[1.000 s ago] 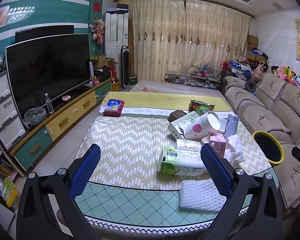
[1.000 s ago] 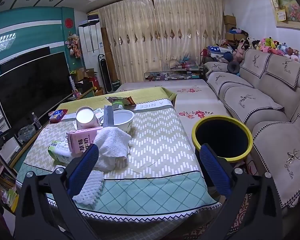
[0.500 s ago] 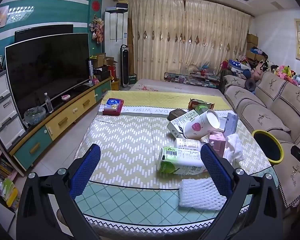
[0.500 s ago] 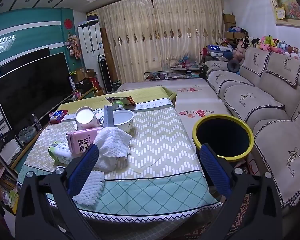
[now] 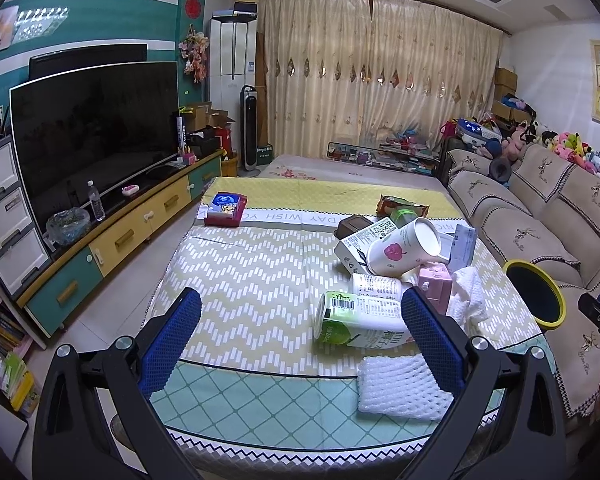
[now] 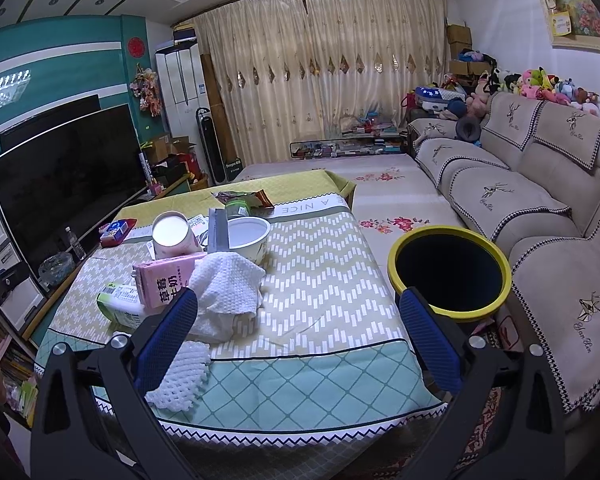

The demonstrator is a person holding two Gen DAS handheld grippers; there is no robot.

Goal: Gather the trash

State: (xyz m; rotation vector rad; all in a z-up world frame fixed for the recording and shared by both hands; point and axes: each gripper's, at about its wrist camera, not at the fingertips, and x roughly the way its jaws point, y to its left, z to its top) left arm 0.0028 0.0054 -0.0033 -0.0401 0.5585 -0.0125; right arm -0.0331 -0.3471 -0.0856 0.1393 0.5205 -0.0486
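Trash is piled on the right part of the patterned table (image 5: 252,280): a green-and-white carton (image 5: 360,320) on its side, a white foam net (image 5: 404,388), a pink carton (image 5: 436,286), a tipped paper cup (image 5: 404,246) and a crumpled white cloth (image 5: 468,296). My left gripper (image 5: 300,336) hangs open near the table's front edge, left of the carton. My right gripper (image 6: 298,332) is open too, above the table's near right corner, with the cloth (image 6: 224,284) and the pink carton (image 6: 164,280) beyond its left finger. A black bin with a yellow rim (image 6: 450,274) stands beside the table.
A TV (image 5: 96,128) on a low cabinet (image 5: 120,236) runs along the left wall. A beige sofa (image 6: 540,200) lines the right, close behind the bin. A red box (image 5: 226,210) lies at the table's far left. A white bowl (image 6: 248,236) stands mid-table.
Both views have shifted very slightly; the grippers stay open and nothing on the table has moved.
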